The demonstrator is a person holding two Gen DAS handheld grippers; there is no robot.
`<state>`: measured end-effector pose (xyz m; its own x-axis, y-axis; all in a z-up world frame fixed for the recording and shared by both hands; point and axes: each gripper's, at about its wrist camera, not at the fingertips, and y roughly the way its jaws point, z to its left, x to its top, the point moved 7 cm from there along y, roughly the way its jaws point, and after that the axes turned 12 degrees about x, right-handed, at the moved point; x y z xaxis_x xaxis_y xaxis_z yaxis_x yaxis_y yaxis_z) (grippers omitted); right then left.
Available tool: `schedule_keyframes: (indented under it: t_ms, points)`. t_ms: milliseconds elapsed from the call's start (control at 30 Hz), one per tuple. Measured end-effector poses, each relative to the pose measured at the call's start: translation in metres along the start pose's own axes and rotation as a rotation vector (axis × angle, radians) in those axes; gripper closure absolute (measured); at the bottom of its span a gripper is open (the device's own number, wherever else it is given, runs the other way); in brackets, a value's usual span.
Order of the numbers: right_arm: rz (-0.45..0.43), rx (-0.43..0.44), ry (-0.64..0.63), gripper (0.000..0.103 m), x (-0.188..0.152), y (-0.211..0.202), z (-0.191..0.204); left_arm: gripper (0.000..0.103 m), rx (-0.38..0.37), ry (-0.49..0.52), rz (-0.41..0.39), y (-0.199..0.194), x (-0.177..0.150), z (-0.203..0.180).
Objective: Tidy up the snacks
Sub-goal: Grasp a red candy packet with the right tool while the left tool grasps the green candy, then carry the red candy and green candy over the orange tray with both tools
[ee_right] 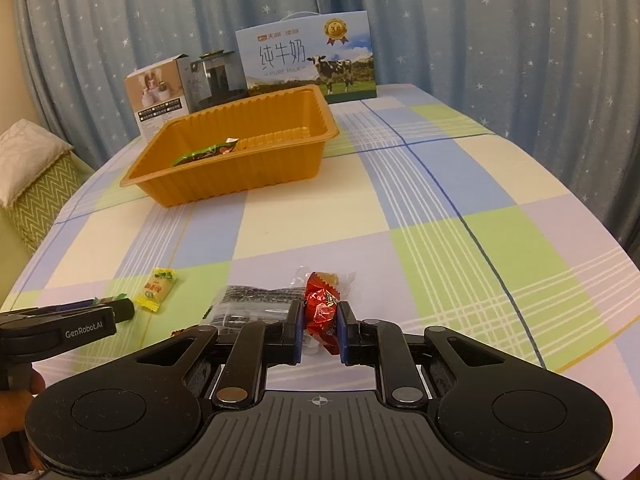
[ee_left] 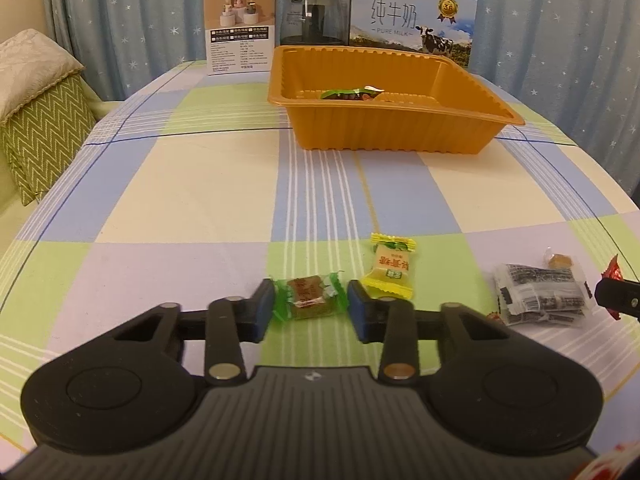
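Note:
A brown candy in a green wrapper (ee_left: 306,296) lies on the checked tablecloth between the pads of my left gripper (ee_left: 311,288), which touch both wrapper ends. A yellow candy (ee_left: 390,268) lies just right of it. My right gripper (ee_right: 320,314) is shut on a red-wrapped candy (ee_right: 320,308), low over the cloth. Beside it are a black-and-white packet (ee_right: 256,304) and a clear-wrapped amber candy (ee_right: 330,278). The orange tray (ee_left: 392,124) stands farther back with a green-wrapped snack (ee_left: 352,94) inside. The right wrist view also shows my left gripper (ee_right: 100,312) at the left.
Behind the tray stand a pure-milk carton (ee_left: 412,20), a dark glass jar (ee_left: 312,16) and a small white box (ee_left: 240,28), with a blue starred curtain behind them. A cushioned seat (ee_left: 40,112) lies beyond the table's left edge. A hand (ee_right: 16,400) holds the left gripper.

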<state>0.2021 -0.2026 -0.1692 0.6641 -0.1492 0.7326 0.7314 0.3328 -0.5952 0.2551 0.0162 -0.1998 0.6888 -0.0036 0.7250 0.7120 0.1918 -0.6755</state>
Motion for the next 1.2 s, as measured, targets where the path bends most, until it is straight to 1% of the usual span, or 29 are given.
schedule_keyframes:
  t_ms: [200,333,567,667,867,933,1067,1200]
  points:
    - [-0.010,0.007,-0.008,0.086,0.003,-0.002,0.005,0.080,0.000,0.002,-0.001,-0.005,0.001,0.001]
    - [-0.026,0.016,-0.020,0.086,0.007,-0.004,0.012,0.080,0.004,-0.001,-0.037,-0.017,0.008,0.002]
    - [-0.065,0.030,-0.046,0.086,0.026,-0.008,0.018,0.080,-0.055,-0.019,-0.079,-0.044,0.029,-0.003]
    - [-0.082,0.036,-0.056,0.086,0.037,-0.009,0.019,0.080,-0.073,-0.002,-0.103,-0.055,0.041,-0.007]
    - [-0.108,0.058,-0.080,0.086,0.062,-0.007,0.024,0.080,-0.110,-0.003,-0.133,-0.067,0.069,-0.013]
    - [-0.116,0.070,-0.095,0.086,0.073,-0.003,0.027,0.080,-0.117,-0.002,-0.140,-0.067,0.079,-0.016]
    - [-0.121,0.094,-0.130,0.086,0.095,0.006,0.033,0.080,-0.122,0.027,-0.180,-0.068,0.103,-0.024]
    - [-0.133,0.105,-0.148,0.086,0.119,0.019,0.035,0.080,-0.124,0.031,-0.200,-0.057,0.128,-0.029]
